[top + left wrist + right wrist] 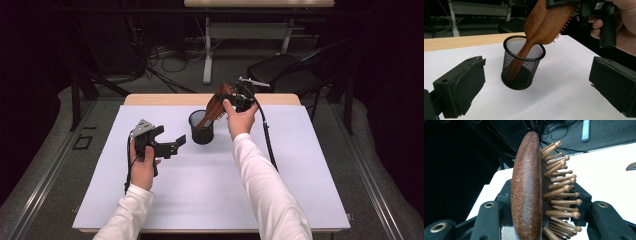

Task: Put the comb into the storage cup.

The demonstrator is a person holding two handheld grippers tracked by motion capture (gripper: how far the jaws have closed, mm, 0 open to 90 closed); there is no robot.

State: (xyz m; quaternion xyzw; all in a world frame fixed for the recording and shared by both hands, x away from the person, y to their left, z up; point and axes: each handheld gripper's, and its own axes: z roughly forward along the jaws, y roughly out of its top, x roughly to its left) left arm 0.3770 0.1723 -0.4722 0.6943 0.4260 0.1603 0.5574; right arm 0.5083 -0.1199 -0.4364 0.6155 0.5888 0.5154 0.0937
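Note:
A brown wooden hairbrush (pixel 214 106) leans tilted with its handle down inside a black mesh cup (pixel 202 131) at the middle of the table. My right gripper (pixel 235 100) is shut on the brush head above the cup's far right side. In the right gripper view the brush (pixel 526 195) stands edge-on between the jaws, bristles to the right. My left gripper (pixel 175 146) hovers left of the cup, open and pointing at it. In the left gripper view its wide-apart jaws frame the cup (pixel 522 67), the brush (pixel 544 22) and the right hand (pixel 624 25).
A white mat (pixel 200 190) covers the wooden table (pixel 165 99). Behind the table stand a black chair (pixel 285 70) and a desk leg (pixel 207 50) with cables on the floor. The right gripper's cable (pixel 267 140) trails across the mat.

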